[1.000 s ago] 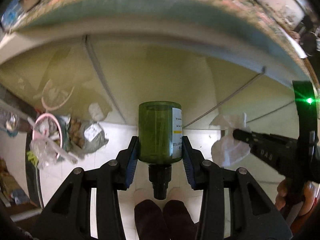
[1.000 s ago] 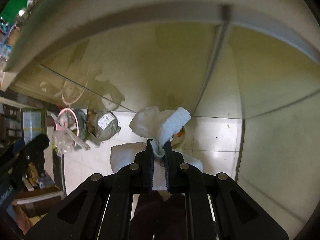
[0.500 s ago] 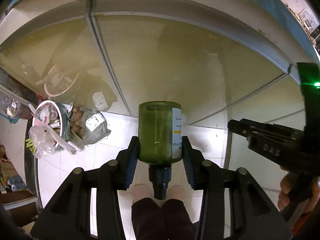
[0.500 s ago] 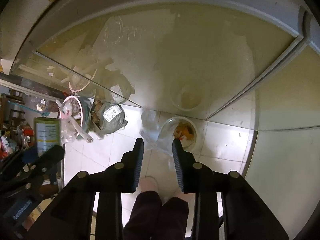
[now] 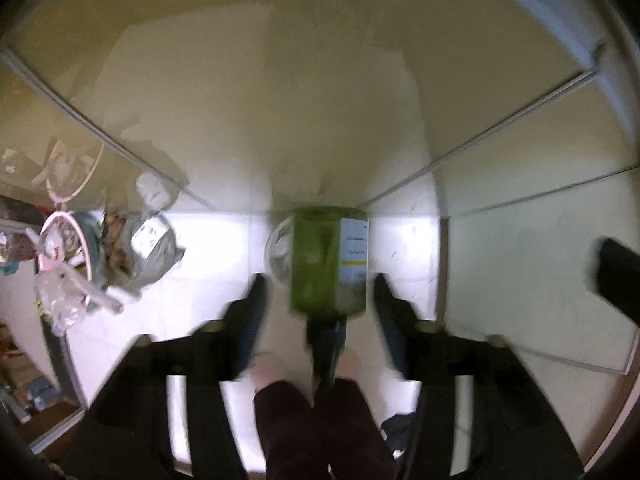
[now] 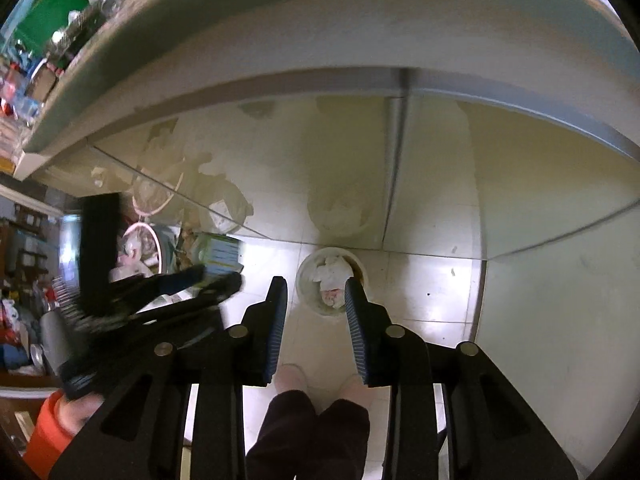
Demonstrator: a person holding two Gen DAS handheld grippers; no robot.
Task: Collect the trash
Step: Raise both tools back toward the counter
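The green bottle (image 5: 328,264) with a white label hangs neck toward the camera between the spread fingers of my left gripper (image 5: 318,300), clear of both pads, over the small white bin (image 5: 280,250) on the floor. The view is blurred. In the right wrist view the bottle (image 6: 218,254) shows at the left gripper's tips. My right gripper (image 6: 316,304) is open and empty above the white bin (image 6: 332,286), which holds the crumpled white tissue (image 6: 332,270).
A pink-rimmed bin (image 5: 68,240) stuffed with trash and a grey bag (image 5: 148,248) stand on the tiled floor at left. Pale cabinet fronts (image 6: 440,168) rise behind the bin under a counter edge (image 6: 280,40). The person's legs (image 6: 316,432) are below.
My left gripper has opened and the green bottle has come loose between its fingers. My right gripper let go of the tissue, which now lies in the white bin.
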